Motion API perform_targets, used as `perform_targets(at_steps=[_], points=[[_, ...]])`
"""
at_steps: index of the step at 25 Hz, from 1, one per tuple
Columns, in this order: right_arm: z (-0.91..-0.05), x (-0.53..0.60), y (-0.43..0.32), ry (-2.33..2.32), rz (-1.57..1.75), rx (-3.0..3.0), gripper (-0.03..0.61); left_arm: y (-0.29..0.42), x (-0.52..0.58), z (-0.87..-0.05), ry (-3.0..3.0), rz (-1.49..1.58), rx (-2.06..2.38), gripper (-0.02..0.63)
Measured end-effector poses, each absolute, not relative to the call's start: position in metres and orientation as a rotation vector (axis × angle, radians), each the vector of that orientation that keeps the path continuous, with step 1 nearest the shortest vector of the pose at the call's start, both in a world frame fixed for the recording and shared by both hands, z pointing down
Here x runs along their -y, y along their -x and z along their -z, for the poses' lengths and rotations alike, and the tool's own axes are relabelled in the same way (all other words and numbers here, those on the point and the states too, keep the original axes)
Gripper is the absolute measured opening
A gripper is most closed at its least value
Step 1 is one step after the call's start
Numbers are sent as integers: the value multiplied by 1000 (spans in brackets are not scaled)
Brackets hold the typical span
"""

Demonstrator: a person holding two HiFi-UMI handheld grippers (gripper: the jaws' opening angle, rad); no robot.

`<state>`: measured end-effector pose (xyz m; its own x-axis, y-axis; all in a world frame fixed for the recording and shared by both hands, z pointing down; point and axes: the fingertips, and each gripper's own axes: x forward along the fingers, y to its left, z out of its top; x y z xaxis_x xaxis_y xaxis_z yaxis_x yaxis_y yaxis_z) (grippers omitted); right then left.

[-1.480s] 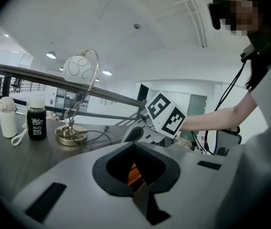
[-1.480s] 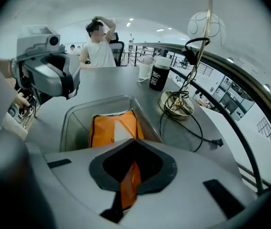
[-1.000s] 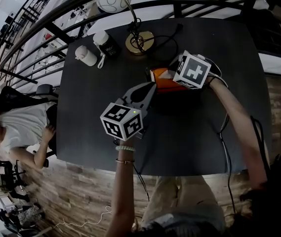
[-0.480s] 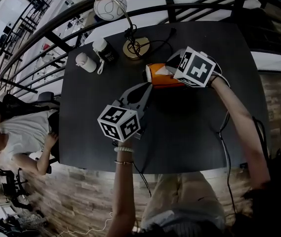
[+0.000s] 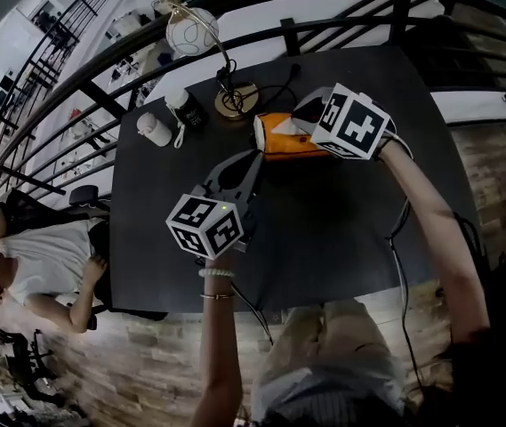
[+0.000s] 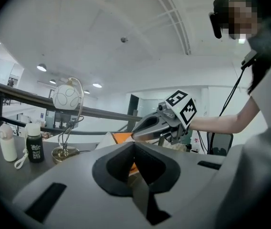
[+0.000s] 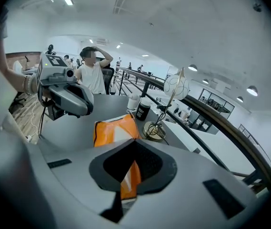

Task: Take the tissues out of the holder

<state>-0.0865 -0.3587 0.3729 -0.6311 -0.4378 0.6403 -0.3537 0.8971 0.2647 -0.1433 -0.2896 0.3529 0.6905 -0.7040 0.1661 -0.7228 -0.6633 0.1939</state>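
Note:
The orange tissue holder (image 5: 281,140) lies on the dark table (image 5: 359,229) with white tissue (image 7: 121,135) showing at its top. My right gripper (image 5: 301,119) comes at it from the right and is shut on the holder's near end (image 7: 127,175). Coming up from below left, my left gripper (image 5: 255,156) has its tips at the holder's left corner. In the left gripper view its jaws stand shut, and orange (image 6: 134,166) shows between them. In that same view the right gripper (image 6: 149,126) hangs just above the holder (image 6: 122,137).
A lamp with a gold base (image 5: 235,99) and round shade (image 5: 190,32) stands behind the holder. Left of it are a dark bottle (image 5: 184,107) and a white bottle (image 5: 154,129). A railing (image 5: 101,87) runs along the table's far side; a person (image 5: 39,265) sits beyond the left edge.
Both grippers stay closed at the holder. The whole scene has slid up and left in the head view, and the left gripper's cube has drawn a little nearer to me.

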Motion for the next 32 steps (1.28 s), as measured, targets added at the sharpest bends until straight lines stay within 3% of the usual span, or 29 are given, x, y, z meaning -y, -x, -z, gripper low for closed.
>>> perform_targets(at_steps=[11,32], points=[[-346,293,69,-573,186,2360,14,141,240,-335,-2689,-106,1157,8],[-448,205,58,-444,91,2271,15,117,151,-409,-2552,-162,1194,8]])
